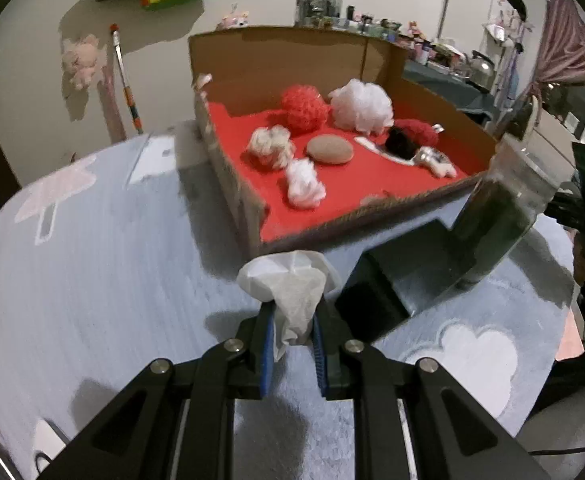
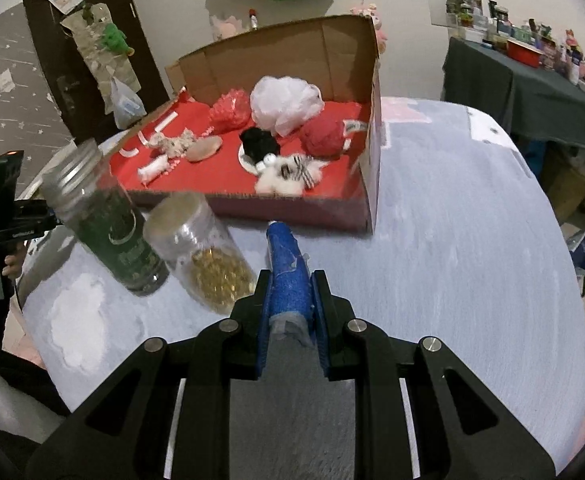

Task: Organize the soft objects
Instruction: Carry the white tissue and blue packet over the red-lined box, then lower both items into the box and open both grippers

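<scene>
While left gripper pinches tissue | right gripper clamps (blue) roll

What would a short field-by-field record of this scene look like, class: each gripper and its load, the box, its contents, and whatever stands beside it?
left gripper: shut on white tissue wad
right gripper: shut on blue sponge roll
container: open cardboard box, red floor
contents: white loofah, red loofah, tan pad, black pom-pom
beside box: dark green jar, clear jar of golden beads, both standing outside the box on the blue cloth
</scene>
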